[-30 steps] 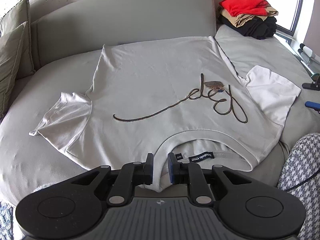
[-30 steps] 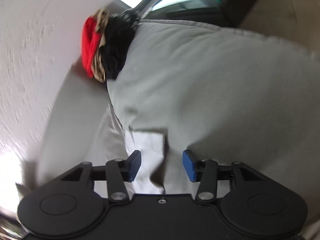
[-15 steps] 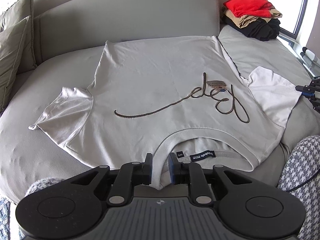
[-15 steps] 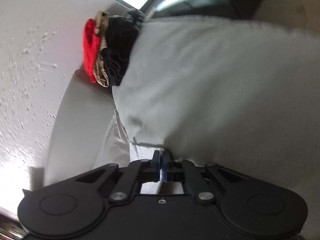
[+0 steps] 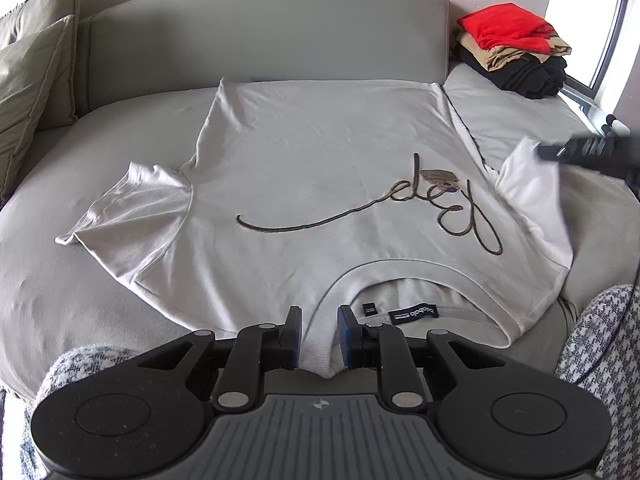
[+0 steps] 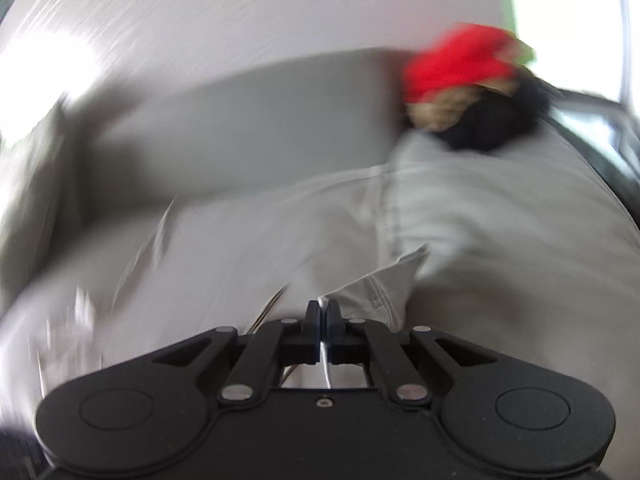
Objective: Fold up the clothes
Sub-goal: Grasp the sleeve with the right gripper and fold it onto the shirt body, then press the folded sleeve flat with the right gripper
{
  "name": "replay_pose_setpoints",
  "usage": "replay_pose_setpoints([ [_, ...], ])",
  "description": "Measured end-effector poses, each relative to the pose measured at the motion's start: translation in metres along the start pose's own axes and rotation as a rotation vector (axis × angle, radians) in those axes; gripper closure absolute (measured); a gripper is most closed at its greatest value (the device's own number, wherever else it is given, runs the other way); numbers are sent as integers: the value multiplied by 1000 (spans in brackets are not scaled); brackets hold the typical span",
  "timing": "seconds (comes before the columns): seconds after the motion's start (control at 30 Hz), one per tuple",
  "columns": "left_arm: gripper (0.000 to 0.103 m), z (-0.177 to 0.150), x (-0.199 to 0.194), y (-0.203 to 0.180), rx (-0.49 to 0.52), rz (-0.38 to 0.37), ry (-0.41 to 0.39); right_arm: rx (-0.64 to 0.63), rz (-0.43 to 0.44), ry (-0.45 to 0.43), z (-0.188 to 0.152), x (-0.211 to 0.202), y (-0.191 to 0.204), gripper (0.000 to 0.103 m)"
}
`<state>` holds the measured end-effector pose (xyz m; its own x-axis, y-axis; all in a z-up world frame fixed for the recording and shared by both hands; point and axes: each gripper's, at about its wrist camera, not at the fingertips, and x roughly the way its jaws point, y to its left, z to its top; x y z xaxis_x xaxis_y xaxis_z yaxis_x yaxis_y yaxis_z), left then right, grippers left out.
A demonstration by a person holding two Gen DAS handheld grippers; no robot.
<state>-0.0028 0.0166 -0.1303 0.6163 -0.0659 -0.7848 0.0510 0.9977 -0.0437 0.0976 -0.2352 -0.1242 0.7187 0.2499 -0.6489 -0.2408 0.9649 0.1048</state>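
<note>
White T-shirt lies collar-near on the sofa; right gripper clamped on its right sleeve, left gripper clamped on the collar.

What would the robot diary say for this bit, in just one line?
task: fold clothes | left gripper: pinching collar of white T-shirt | right gripper: shut on sleeve, lifting | sofa: shirt spread flat

Left tongs clamped; right tongs pinched tight.
</note>
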Motion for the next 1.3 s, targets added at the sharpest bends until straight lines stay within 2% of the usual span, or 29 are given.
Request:
replay_pose_setpoints([
  [0.07, 84, -1, 1, 2, -7, 0, 3, -128, 8, 79, -12, 12, 24, 100],
  [0.13, 84, -1, 1, 4, -9, 1, 4, -180, 24, 141, -22, 20, 34, 88],
  [0.2, 84, -2, 1, 6, -9, 3, 3, -142, 35, 152, -24, 17, 29, 76],
  [0.27, 84, -1, 2, 7, -9, 5, 3, -30, 53, 127, -20, 6, 11, 73],
  [0.3, 84, -1, 3, 7, -12, 4, 5, 44, 50, 112, -16, 1, -1, 73],
  [0.33, 84, 0, 4, 7, -15, 3, 7, 117, 23, 101, -12, -1, -15, 78],
  [0.37, 84, 0, 4, 7, -15, 3, 9, 186, -19, 95, -8, -3, -30, 85],
  [0.4, 84, 0, 5, 6, -12, 4, 10, 245, -67, 101, -4, -3, -43, 97],
  [0.43, 84, 1, 6, 5, -10, 5, 11, 290, -109, 122, -1, 0, -55, 98],
  [0.5, 84, 1, 7, 2, 2, 9, 16, 326, -122, 185, 0, 9, -70, 98],
  [0.6, 84, 1, 10, -2, 21, 21, 25, 277, -110, 283, -5, 27, -69, 97],
  [0.67, 84, 0, 11, -3, 30, 29, 30, 224, -152, 367, -14, 38, -64, 96],
  [0.73, 83, 0, 11, -2, 32, 36, 34, 173, -202, 456, -24, 48, -60, 103],
  [0.87, 83, 1, 12, 3, 24, 42, 34, 151, -233, 530, -29, 38, -61, 103],
  [0.97, 83, 4, 13, 9, 29, 48, 26, 187, -228, 522, -26, 23, -60, 102],
  [1.03, 83, 10, 16, 13, 25, 60, 22, 192, -202, 437, -18, 11, -54, 99],
  [1.1, 83, 17, 20, 15, 29, 68, 13, 229, -131, 370, -9, 8, -47, 99],
  [1.2, 82, 28, 36, 17, 52, 86, 7, 295, -25, 309, 0, 21, -38, 99],
  [1.3, 83, 33, 57, 17, 47, 78, 54, 306, -11, 258, 8, 46, -25, 98],
])
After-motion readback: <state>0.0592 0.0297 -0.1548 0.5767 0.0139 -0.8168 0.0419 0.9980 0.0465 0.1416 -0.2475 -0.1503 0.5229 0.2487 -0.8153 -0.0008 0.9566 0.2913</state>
